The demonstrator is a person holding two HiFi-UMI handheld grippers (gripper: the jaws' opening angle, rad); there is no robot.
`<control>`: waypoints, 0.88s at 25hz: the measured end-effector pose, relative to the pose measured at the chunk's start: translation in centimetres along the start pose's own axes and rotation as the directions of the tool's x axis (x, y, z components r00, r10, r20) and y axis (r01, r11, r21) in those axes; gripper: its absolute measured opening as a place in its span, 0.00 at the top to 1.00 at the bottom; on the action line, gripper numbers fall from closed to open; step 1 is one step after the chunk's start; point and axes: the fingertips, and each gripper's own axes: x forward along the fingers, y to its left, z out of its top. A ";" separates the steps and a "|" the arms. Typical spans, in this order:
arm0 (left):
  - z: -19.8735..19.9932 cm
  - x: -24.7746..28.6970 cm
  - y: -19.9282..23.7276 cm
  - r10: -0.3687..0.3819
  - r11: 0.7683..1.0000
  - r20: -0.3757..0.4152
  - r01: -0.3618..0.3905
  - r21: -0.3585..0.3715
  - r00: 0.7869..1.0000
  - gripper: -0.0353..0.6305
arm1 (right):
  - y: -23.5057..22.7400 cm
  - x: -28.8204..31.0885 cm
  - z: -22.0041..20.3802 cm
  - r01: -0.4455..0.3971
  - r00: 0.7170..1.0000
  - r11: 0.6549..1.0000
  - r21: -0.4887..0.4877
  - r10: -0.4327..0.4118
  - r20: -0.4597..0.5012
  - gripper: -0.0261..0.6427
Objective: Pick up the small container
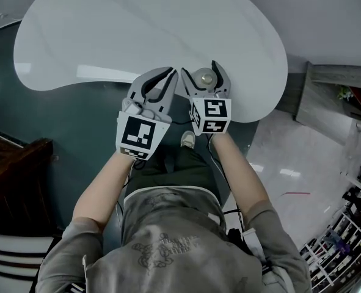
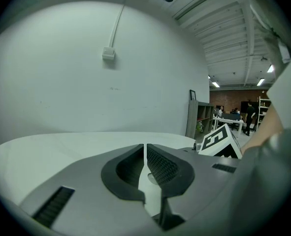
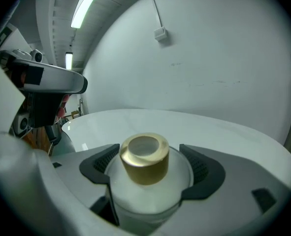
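The small container (image 1: 204,77) is a frosted white jar with a gold cap (image 3: 144,157). It sits near the front edge of the white kidney-shaped table (image 1: 137,35). My right gripper (image 1: 200,72) has its jaws wide on either side of the jar, and in the right gripper view (image 3: 149,167) the dark pads (image 3: 98,165) flank the body without a clear squeeze. My left gripper (image 1: 170,73) hovers just left of it, over the table edge. Its jaws meet at the tips with nothing between them (image 2: 145,149).
A plain white wall with a small socket box (image 2: 108,53) rises behind the table. Dark teal floor lies under the near edge. Dark wooden furniture (image 1: 15,163) stands at the left and a grey shelf unit (image 1: 333,84) at the right. The person's shoe (image 1: 188,139) is below the grippers.
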 end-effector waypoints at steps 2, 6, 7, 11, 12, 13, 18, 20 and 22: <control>-0.5 0.1 -0.1 0.001 1.000 -0.005 -0.001 0.001 1.000 0.90 | 0.0 0.1 -0.3 0.002 1.000 1.000 -0.002 -0.002 0.000 0.45; -1.2 0.4 -0.2 -0.003 1.000 -0.008 0.003 0.002 1.000 0.90 | -0.1 0.2 -0.2 -0.004 1.000 1.000 -0.023 0.004 0.010 0.45; -1.4 0.4 -0.3 -0.004 1.000 -0.009 0.004 0.000 1.000 0.90 | -0.1 0.2 -0.3 -0.006 1.000 1.000 -0.031 0.006 0.007 0.45; -1.9 0.2 -0.6 -0.009 1.000 -0.010 0.009 -0.004 1.000 0.90 | 0.0 0.2 -0.5 0.004 1.000 0.998 -0.066 -0.005 -0.007 0.46; -1.9 0.2 -0.6 -0.010 1.000 -0.010 0.010 -0.004 1.000 0.90 | -0.1 0.3 -0.6 0.013 1.000 0.997 -0.075 -0.014 -0.011 0.46; -2.0 0.1 -0.7 -0.011 1.000 -0.010 0.011 -0.006 1.000 0.90 | -0.1 0.3 -0.6 0.021 1.000 0.996 -0.083 -0.022 -0.015 0.46; -2.5 0.0 -1.1 -0.012 1.000 -0.014 0.012 -0.008 1.000 0.90 | -0.3 0.3 -0.7 0.036 0.999 0.996 -0.087 -0.039 -0.028 0.46; -2.5 -0.1 -1.2 -0.010 1.000 -0.014 0.010 -0.006 1.000 0.90 | -0.5 0.2 -0.7 0.044 0.999 0.995 -0.088 -0.047 -0.028 0.46; -2.4 -0.2 -1.3 -0.008 1.000 -0.014 0.008 -0.005 1.000 0.90 | -0.7 0.0 -0.8 0.043 0.998 0.996 -0.073 -0.045 -0.032 0.46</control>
